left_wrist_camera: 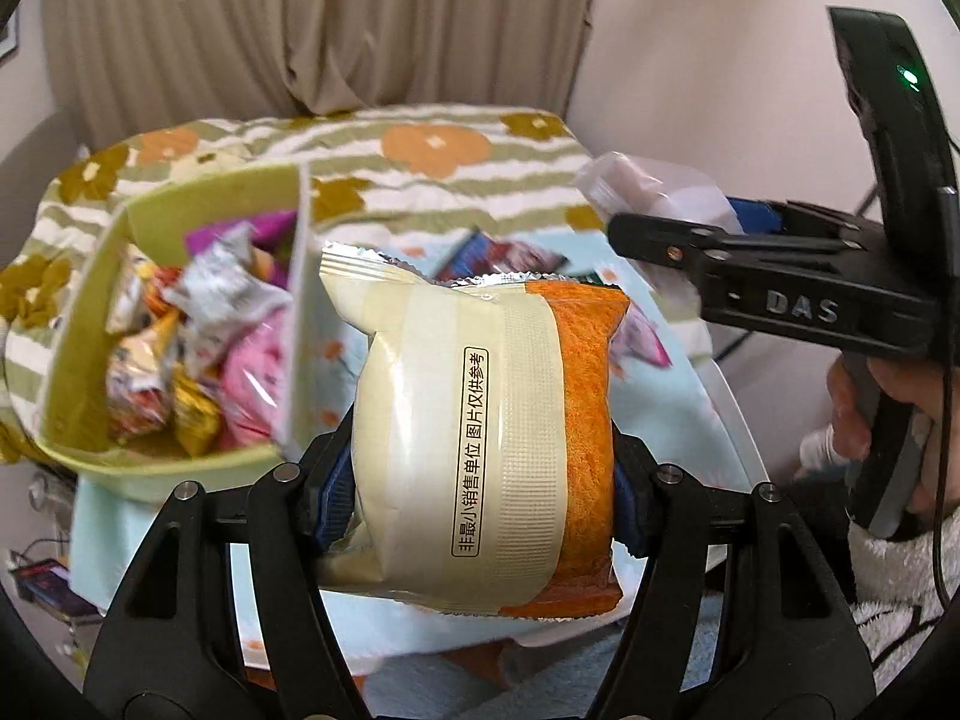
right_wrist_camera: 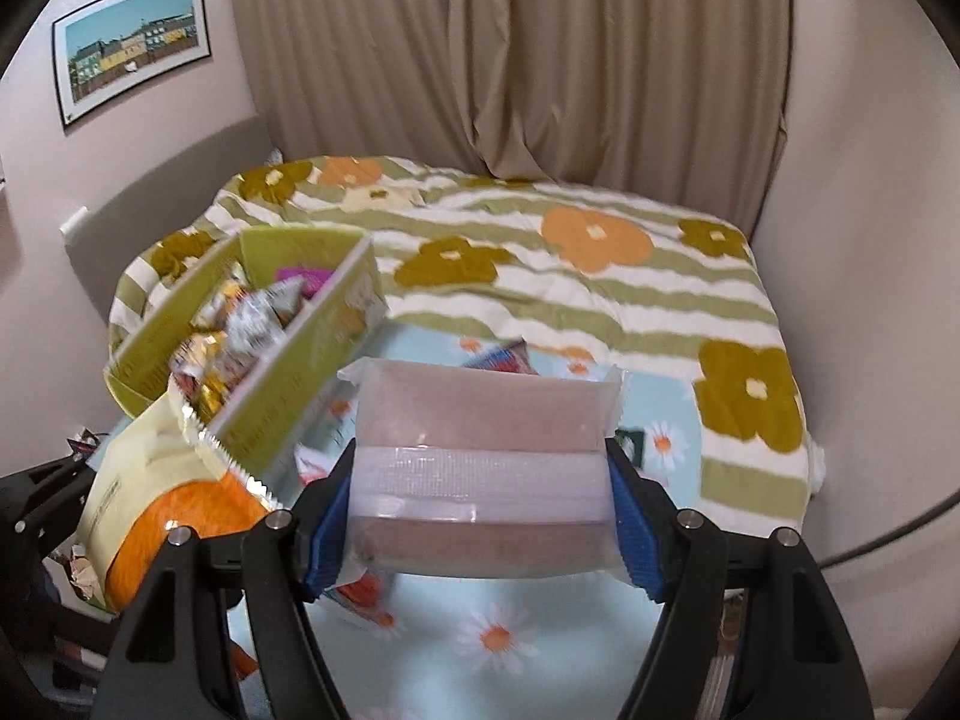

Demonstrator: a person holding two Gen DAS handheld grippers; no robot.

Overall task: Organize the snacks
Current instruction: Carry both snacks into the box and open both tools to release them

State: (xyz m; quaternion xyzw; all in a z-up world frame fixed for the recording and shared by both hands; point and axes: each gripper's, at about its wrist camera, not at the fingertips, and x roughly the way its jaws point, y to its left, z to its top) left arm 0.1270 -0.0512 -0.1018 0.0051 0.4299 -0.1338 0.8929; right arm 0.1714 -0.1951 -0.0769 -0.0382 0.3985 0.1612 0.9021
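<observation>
My left gripper (left_wrist_camera: pixel 480 468) is shut on a cream and orange cake packet (left_wrist_camera: pixel 480 438), held above the light blue daisy cloth; the packet also shows in the right wrist view (right_wrist_camera: pixel 150 516) at lower left. My right gripper (right_wrist_camera: pixel 480 516) is shut on a translucent pinkish snack packet (right_wrist_camera: pixel 480 468); this gripper also shows in the left wrist view (left_wrist_camera: pixel 624 231) at right, a hand on its handle. A green divided box (left_wrist_camera: pixel 78 360) with several wrapped snacks sits to the left, also in the right wrist view (right_wrist_camera: pixel 300 354).
More snack packets (left_wrist_camera: pixel 504 258) lie on the daisy cloth (right_wrist_camera: pixel 540 648) beyond the grippers. A green striped flower blanket (right_wrist_camera: pixel 600 300) covers the bed behind, with curtains and walls around. Clutter lies on the floor at lower left (left_wrist_camera: pixel 42 582).
</observation>
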